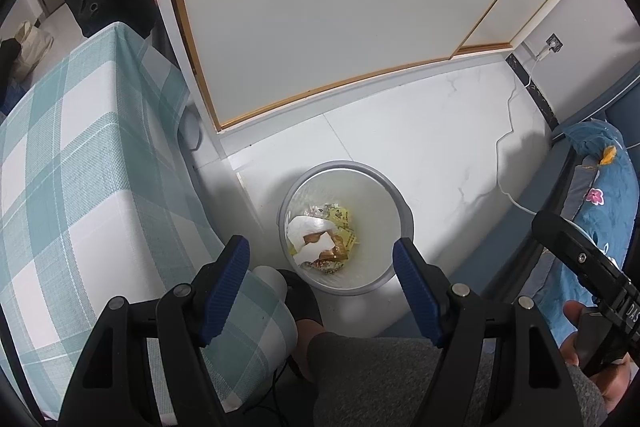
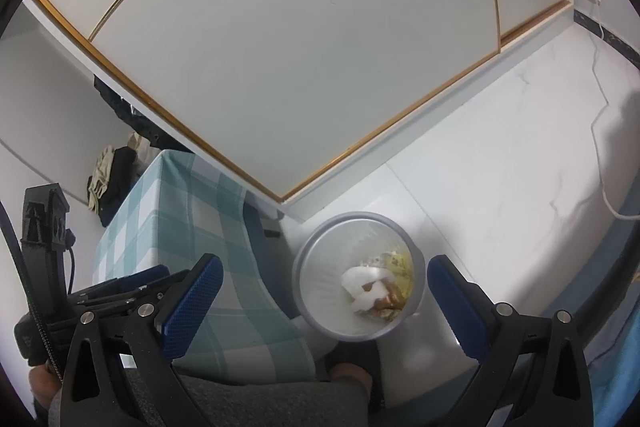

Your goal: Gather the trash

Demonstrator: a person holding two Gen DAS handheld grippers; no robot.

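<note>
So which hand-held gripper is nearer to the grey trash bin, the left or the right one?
Neither is clearly nearer. The left hand-held gripper and the right hand-held gripper both hang open above the trash bin, which shows between the fingers in each wrist view.

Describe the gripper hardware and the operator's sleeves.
Both grippers, left gripper and right gripper, share black frames, silver pivot bolts and blue textured finger pads. A black cable trails the left unit. White lettering marks the right unit. Grey knit sleeve.
</note>
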